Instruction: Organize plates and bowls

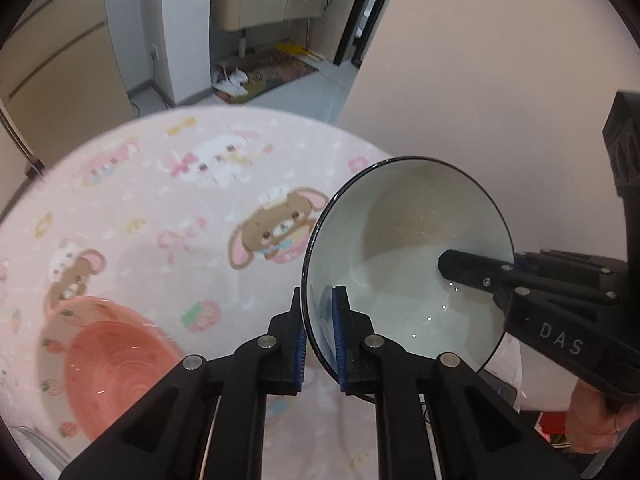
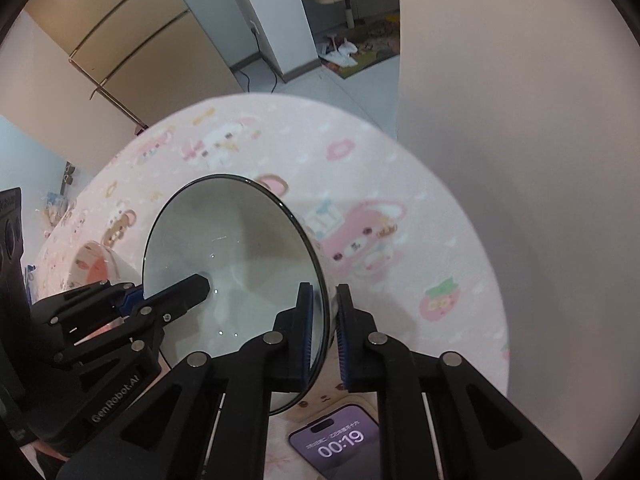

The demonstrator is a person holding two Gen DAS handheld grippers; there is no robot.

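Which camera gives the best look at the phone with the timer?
The right wrist view: the phone lies face up between the gripper's arms, its timer readable. The left wrist view shows only a dark corner under the pale bowl.

There are two bowls. One bowl is pale inside with a dark rim; the other bowl is pink-red inside with small strawberries on its rim. There are two grippers, the left gripper and the right gripper, and each one has two fingers. One round table with a pink cartoon cloth is there. One phone lies on it. One hand of the person shows. On the floor behind there is one mat.
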